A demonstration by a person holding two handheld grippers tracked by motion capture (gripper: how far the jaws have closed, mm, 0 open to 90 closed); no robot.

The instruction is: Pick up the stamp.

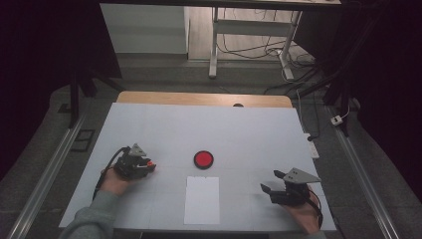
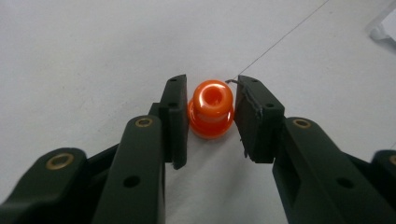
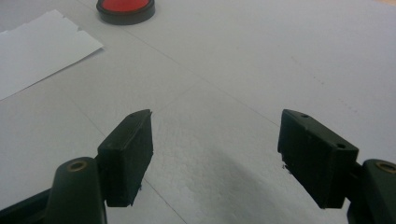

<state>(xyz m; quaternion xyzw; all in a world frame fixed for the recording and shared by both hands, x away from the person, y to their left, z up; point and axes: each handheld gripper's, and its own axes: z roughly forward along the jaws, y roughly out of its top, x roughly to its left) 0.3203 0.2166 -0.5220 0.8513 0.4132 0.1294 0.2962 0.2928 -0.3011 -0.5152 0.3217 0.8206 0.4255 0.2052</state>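
Orange plastic piece [image 2: 210, 108] between the left gripper [image 2: 210, 119] jaws, standing on the white table [image 2: 93, 56].
We see both pads touching it, gripping; right gripper [image 3: 215, 149] gapes wide, holding nothing; no writing legible.

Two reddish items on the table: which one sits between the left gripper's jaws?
The small orange spool-shaped piece; the flat red disc lies alone mid-table.

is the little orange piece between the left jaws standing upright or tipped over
Upright. In the left gripper view the orange stamp-like piece sits on its wider base on the white table, its hollow top facing up, between the left hand-held gripper jaws.
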